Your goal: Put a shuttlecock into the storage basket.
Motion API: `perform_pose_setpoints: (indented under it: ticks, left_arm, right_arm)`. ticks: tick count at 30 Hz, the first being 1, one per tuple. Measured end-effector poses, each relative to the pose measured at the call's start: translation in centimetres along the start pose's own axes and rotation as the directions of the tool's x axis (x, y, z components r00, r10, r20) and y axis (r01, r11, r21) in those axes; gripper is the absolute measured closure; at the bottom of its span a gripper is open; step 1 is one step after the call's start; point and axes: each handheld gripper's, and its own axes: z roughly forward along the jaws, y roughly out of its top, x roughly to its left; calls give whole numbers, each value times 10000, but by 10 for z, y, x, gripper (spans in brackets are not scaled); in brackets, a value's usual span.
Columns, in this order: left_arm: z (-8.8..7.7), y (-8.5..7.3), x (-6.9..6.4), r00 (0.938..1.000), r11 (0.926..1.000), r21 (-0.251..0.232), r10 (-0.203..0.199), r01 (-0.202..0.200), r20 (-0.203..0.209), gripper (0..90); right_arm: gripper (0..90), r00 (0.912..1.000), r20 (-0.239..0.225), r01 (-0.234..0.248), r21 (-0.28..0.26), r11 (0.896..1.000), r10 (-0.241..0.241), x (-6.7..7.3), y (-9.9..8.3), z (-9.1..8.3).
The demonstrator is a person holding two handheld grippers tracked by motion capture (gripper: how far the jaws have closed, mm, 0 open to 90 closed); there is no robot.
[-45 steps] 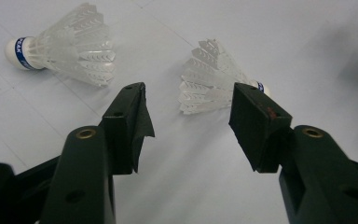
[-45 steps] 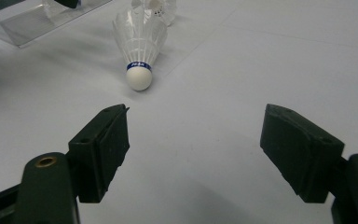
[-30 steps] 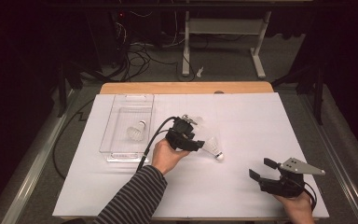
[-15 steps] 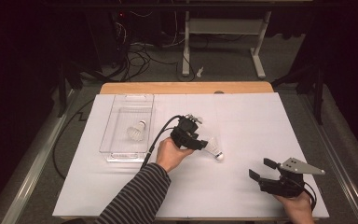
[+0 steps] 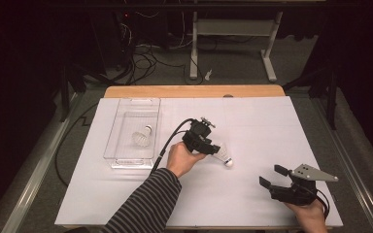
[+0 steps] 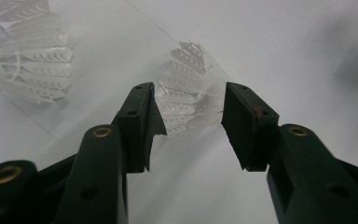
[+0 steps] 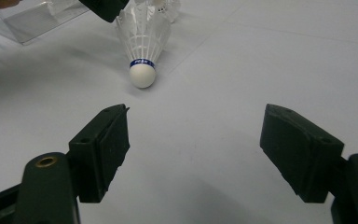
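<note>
Left gripper (image 6: 191,123), jaws just narrowing around shuttlecock (image 6: 192,95) skirt mid-table, pads not yet pressing; grasp judged imminent. Right gripper (image 5: 275,176) near right, agape, empty.

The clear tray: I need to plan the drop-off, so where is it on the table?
In the high view, the clear tray sits on the table's far left, left of the left hand-held gripper, with one shuttlecock inside.
</note>
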Motion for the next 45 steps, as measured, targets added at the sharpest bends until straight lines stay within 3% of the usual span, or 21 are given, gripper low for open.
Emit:
perform_pose_setpoints:
  ticks: [9,25,45]
  left_arm:
    - [2,0,2,9999,9999,118,-105,104,74,603]
    - [6,-4,1,9999,9990,436,104,-108,98,716]
    - [6,-6,0,9996,9986,460,265,-270,114,863]
  right_arm:
    - [243,10000,-22,-11,32,10000,11,0,0,1]
    - [242,10000,-48,14,64,10000,-13,0,0,1]
    - [243,10000,-75,32,108,9999,-32,0,0,2]
